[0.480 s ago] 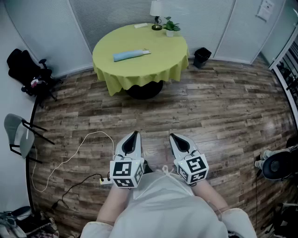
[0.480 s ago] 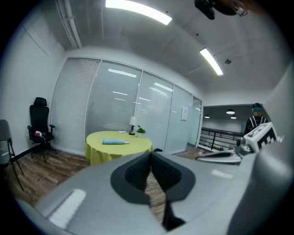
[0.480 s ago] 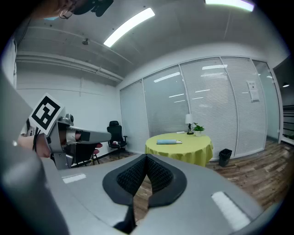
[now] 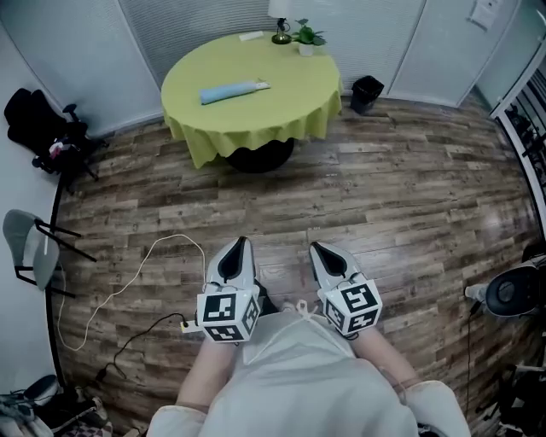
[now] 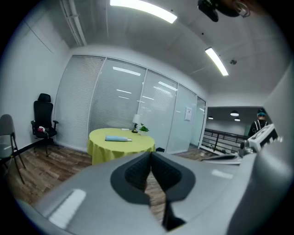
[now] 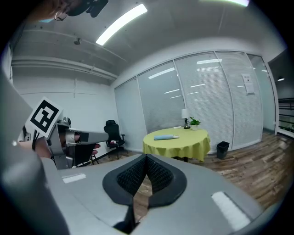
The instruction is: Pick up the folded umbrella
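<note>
The folded umbrella (image 4: pixel 232 90) is light blue and lies on a round table with a yellow-green cloth (image 4: pixel 256 107) far ahead of me; it also shows small in the left gripper view (image 5: pixel 118 138) and the right gripper view (image 6: pixel 166 137). My left gripper (image 4: pixel 241 244) and right gripper (image 4: pixel 314 248) hang side by side close to my body, several steps short of the table. Both are shut with nothing between the jaws, whose tips meet at the left gripper (image 5: pixel 150 153) and the right gripper (image 6: pixel 146 157).
A lamp (image 4: pixel 280 21) and a small potted plant (image 4: pixel 305 36) stand at the table's far edge. A black bin (image 4: pixel 366 92) sits right of the table, a black office chair (image 4: pixel 43 128) and a grey chair (image 4: pixel 30 247) at left. A white cable (image 4: pixel 145 265) lies on the wood floor.
The table and floor have slid slightly up and left in the head view; the grippers sit a touch lower in the picture, still shut.
</note>
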Available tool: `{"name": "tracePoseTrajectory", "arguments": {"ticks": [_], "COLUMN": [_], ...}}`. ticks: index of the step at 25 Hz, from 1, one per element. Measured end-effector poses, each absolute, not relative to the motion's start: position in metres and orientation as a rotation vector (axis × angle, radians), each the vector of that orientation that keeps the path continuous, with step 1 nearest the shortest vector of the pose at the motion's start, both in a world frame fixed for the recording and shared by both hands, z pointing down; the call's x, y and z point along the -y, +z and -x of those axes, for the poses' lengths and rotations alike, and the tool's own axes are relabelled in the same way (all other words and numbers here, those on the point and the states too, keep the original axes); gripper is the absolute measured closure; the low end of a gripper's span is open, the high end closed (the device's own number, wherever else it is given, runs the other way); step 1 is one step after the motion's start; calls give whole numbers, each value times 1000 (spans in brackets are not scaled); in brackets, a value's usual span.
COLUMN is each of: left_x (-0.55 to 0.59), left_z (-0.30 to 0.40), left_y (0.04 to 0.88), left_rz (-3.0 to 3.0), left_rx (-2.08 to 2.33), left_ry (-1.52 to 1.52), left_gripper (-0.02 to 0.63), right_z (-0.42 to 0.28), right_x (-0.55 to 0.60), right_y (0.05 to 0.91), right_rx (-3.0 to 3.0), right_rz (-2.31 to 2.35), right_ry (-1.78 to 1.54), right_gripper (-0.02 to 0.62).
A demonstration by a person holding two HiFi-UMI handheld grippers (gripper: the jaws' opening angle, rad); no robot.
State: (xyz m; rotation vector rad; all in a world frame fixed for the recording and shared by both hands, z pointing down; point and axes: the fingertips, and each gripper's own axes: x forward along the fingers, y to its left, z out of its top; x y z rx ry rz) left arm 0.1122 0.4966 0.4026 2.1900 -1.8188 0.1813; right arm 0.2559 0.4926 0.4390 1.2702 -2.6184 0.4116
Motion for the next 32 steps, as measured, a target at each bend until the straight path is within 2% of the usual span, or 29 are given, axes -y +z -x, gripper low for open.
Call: {"name": "tracePoseTrajectory", "arguments": {"ticks": [5,16,32], "left_x": [-494,-418,-197], "left_z": [-100,-20,146], "left_y": [408,426,415], "left_rz": [-2161,-1965,-1985], "left_rx": [1863,1953,1856], "left_ry": [170,40,46], "left_gripper": [600,600,600], "right_z": [-254,-214,-50], "right_x": [-484,-415,-200], "right_y": [448,467,448], "right_rx": [2620,2589,2527], "right_rz": [-1282,-1233,-1288], "right_ry": [480,524,522], "right_gripper": [597,597,595]}}
